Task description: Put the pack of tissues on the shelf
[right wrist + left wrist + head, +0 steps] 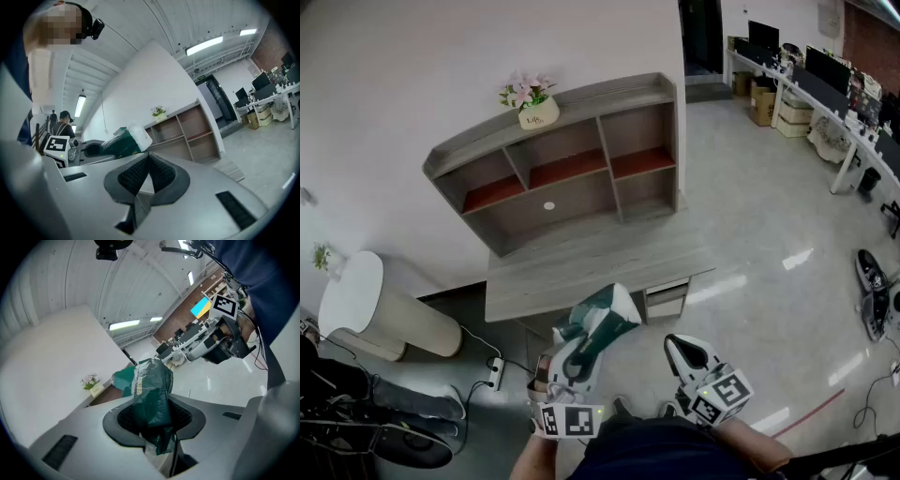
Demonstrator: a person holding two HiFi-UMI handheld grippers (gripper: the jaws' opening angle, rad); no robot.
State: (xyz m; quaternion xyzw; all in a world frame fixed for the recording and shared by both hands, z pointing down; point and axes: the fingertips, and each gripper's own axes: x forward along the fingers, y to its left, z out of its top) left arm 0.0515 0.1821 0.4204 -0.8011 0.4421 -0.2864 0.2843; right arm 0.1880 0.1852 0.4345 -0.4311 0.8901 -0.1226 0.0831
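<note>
Left claw (157, 422) grips green tissue pack (152, 384), print illegible.

An office: well right of the fingers (682, 356) stand long desks (839, 117) with monitors (825, 66) and boxes (764, 101); ahead of the fingers a desk (581, 272) bears a shelf (572, 169) with a flower pot (534, 105). Pale polished floor (769, 253), strip lights (204, 45) overhead.

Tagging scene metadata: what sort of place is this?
Probably an open-plan office: a row of desks with monitors at the far right, cardboard boxes beside them, and a wooden desk carrying a shelf unit on a polished floor.
</note>
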